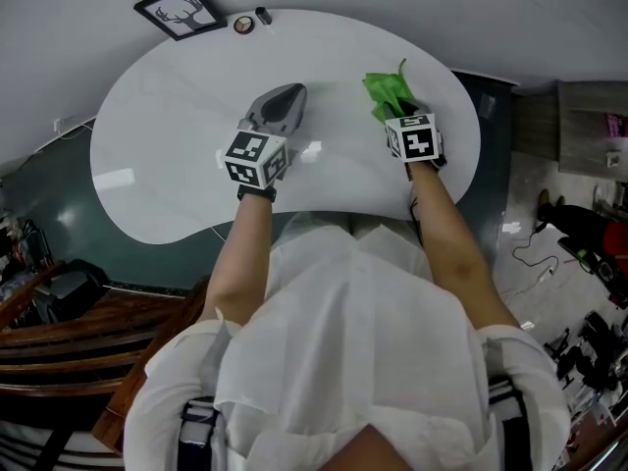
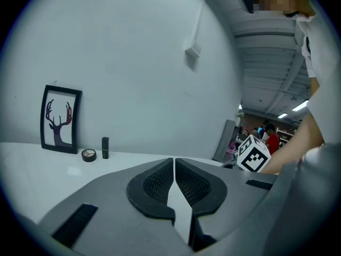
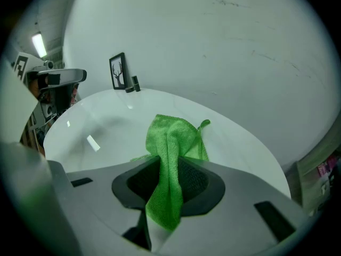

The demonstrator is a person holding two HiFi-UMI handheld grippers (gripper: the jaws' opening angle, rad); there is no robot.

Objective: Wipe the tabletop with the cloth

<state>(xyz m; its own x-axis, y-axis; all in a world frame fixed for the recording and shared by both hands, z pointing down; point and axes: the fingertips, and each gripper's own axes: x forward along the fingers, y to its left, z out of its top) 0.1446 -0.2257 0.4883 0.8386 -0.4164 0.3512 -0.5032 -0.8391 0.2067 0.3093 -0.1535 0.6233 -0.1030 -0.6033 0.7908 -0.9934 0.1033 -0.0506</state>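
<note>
No legible text, number or brand is showing in any view.

- Left cube [image 1: 257, 158] and right cube [image 1: 413, 136] are carrying only black-and-white square code patterns, with no letters or digits.
- The right cube [image 2: 252, 154] is showing the same kind of pattern in the left gripper view.
- Frame [image 1: 182, 9] is displaying an antler drawing and is bearing no caption.
- Pink label [image 1: 616, 126] at the far right edge of the head view is looking printed, but it is coming out too small and blurred to read.
</note>
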